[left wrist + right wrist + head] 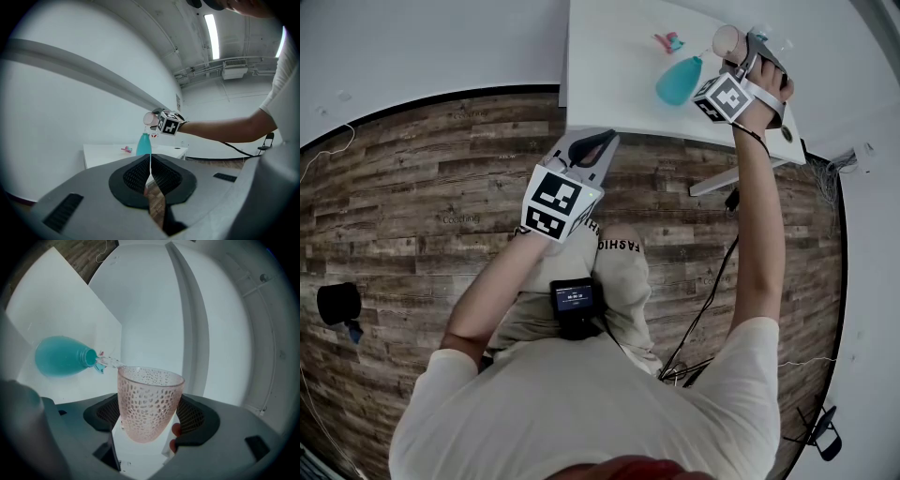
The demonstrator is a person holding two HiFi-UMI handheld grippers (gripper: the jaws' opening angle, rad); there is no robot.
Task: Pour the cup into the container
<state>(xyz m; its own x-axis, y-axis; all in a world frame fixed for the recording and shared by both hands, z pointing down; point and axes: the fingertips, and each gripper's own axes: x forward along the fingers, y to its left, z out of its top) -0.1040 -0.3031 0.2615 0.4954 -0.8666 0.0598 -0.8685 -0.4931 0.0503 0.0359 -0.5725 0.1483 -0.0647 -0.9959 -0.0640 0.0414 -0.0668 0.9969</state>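
Head view: the right gripper (746, 52) is raised over the white table (609, 75) and clamps a pale pink cup (729, 39), tipped toward the teal bottle (679, 81) that stands just below and beside it. The left gripper (598, 142) hangs over the wooden floor (412, 187) at the table's near edge, well apart from both.

Left gripper view: its 2 jaws meet with nothing between them. Beyond their tips, the cup (150, 119) sits tilted just above the bottle's (144, 144) neck, held by the right gripper (157, 115).

Right gripper view: the cup (147, 404) is translucent pink glass with a dimpled, pebbled wall, pinched at its lower half between the 2 black pads. Past its rim lies the bottle (63, 356), mouth toward the cup, and a thin clear stream (110, 362) bridges rim and mouth.
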